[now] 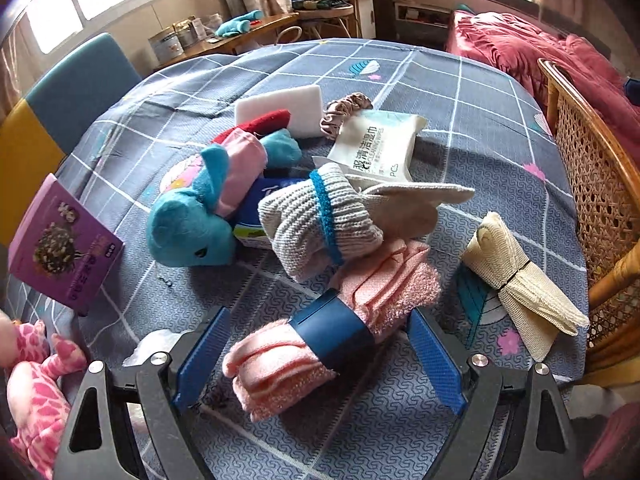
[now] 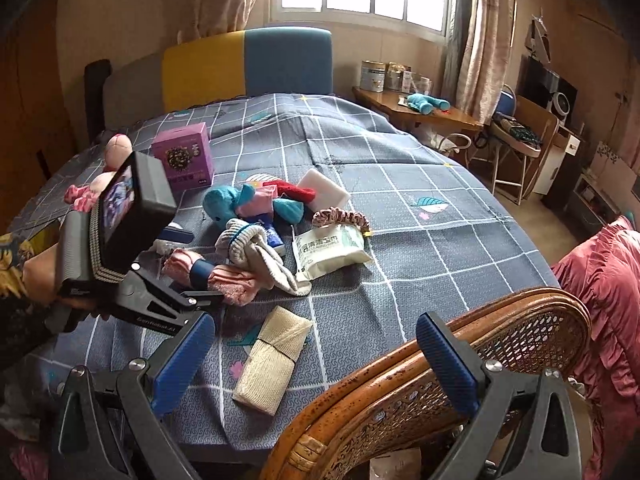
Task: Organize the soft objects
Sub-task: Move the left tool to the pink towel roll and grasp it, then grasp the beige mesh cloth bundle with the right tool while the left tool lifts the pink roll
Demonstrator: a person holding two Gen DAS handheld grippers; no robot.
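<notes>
Between your left gripper's [image 1: 316, 360] blue pads sits the pink towel roll [image 1: 332, 328] with its dark blue band, lying slantwise on the grey checked bedspread [image 1: 500, 120]. The jaws are spread and neither pad touches the roll yet, so you've got room to fix your line. I'd aim to close across the banded middle, since the fluffy ends will probably just squash and slip out. Watch the knit glove [image 1: 320, 220] on the far side: it overlaps the roll's far end and could get dragged along, so keep low and near. The teal plush [image 1: 192, 228] and wipes pack [image 1: 376, 148] sit farther back, clear of your grab.

From the right wrist camera, your right gripper [image 2: 316, 364] hangs wide apart with nothing in it, hovering over the wicker chair back [image 2: 500, 344] at the bed's near edge. The cream cloth bundle [image 2: 272, 364] lies just beside its left pad, looks like an easy next pick. You can see the left gripper [image 2: 192, 304] at the pink towel roll [image 2: 212, 272] from here, but not how its jaws stand.
</notes>
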